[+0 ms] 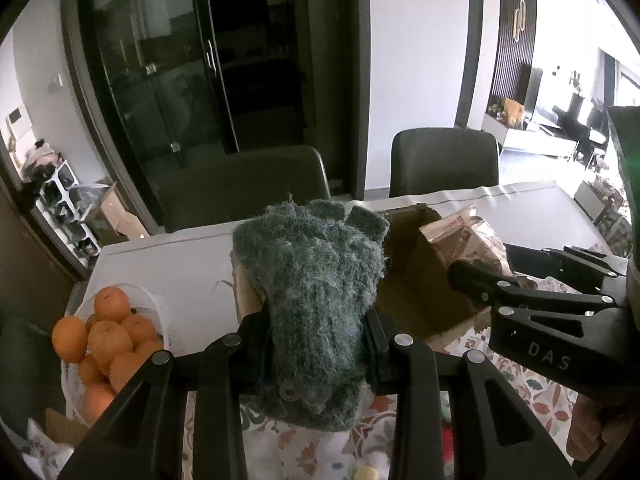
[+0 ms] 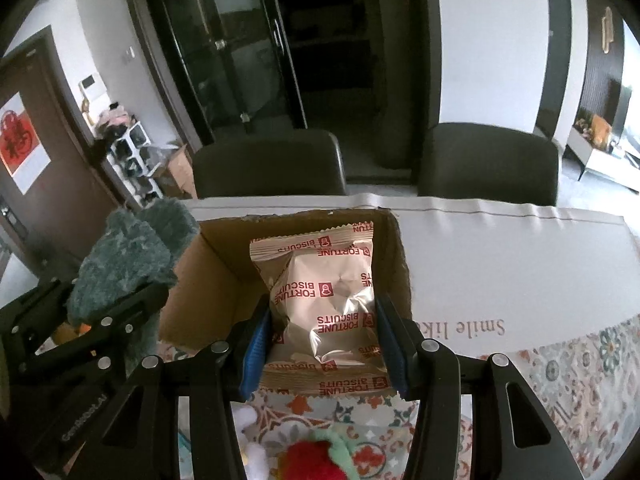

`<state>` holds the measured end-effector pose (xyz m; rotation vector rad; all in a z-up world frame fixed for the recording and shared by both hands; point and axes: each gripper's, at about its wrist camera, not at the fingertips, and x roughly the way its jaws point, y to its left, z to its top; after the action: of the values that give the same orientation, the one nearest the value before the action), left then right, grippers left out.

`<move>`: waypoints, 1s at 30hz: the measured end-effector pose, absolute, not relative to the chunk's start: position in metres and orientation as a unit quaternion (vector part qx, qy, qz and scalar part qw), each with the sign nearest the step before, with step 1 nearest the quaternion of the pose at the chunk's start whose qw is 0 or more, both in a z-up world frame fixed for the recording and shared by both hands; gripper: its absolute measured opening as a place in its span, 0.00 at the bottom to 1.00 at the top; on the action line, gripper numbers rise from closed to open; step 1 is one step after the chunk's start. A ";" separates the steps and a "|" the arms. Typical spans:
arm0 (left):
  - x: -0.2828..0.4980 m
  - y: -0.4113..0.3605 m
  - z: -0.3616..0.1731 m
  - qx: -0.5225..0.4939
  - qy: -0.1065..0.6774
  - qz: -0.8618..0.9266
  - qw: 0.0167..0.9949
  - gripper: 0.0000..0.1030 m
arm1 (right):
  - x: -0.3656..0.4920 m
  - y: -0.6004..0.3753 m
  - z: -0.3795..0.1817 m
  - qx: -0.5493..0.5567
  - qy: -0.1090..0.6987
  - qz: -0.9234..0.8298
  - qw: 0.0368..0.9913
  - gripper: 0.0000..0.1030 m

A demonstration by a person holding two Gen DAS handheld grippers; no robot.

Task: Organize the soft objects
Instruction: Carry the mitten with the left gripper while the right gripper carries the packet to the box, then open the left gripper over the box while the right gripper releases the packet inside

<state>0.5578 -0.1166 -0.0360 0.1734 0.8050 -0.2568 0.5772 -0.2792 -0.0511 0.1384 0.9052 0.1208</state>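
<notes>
1. Two grippers are each clamped on something, both held up beside an open cardboard box (image 2: 224,280) that stands on the worktop (image 2: 500,264).
2. The left gripper (image 1: 316,340) has its jaws closed on a fuzzy grey-green glove (image 1: 312,280), which stands upright between them just left of the box, its fingertips level with the box's rim.
3. The right gripper (image 2: 324,344) has its jaws pressed on the sides of a tan biscuit packet (image 2: 324,304) printed with red "FORTUNE BISCUITS"; the packet is held in front of the box's open mouth.
4. From the left wrist view the right gripper (image 1: 464,276) reaches toward the right side of the box.
5. A clear bag of oranges (image 1: 108,336) sits on the worktop well to the left of the box.
6. A red and green plush toy (image 2: 316,460) lies on the patterned cloth (image 2: 560,380), on the near side of the box.
7. Two dark chairs (image 2: 488,164) stand behind the box, past the worktop's far edge.
</notes>
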 end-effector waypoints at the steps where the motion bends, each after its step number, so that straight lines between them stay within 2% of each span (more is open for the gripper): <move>1: 0.564 -0.118 -0.037 0.084 0.394 -0.125 0.907 0.34 | 0.583 -0.280 -0.054 0.066 0.441 0.057 0.893 0.49; 13: 0.623 -0.128 -0.062 0.085 0.437 -0.118 0.887 0.35 | 0.639 -0.280 -0.080 0.054 0.485 0.044 0.872 0.49; 19: 0.641 -0.135 -0.079 0.096 0.460 -0.119 0.875 0.40 | 0.649 -0.282 -0.094 0.060 0.505 0.047 0.860 0.49; 22: 0.645 -0.136 -0.088 0.091 0.475 -0.124 0.867 0.50 | 0.654 -0.284 -0.103 0.068 0.516 0.051 0.852 0.49; 24: 0.646 -0.136 -0.093 0.091 0.481 -0.122 0.863 0.62 | 0.654 -0.282 -0.107 0.059 0.518 0.052 0.852 0.50; 30: 0.644 -0.139 -0.095 0.115 0.479 -0.090 0.866 0.78 | 0.654 -0.283 -0.109 0.051 0.524 0.044 0.849 0.57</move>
<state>0.6440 -0.1389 -0.0953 0.2404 1.0036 -0.1885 0.6538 -0.2826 -0.1093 0.1079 1.1050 0.0936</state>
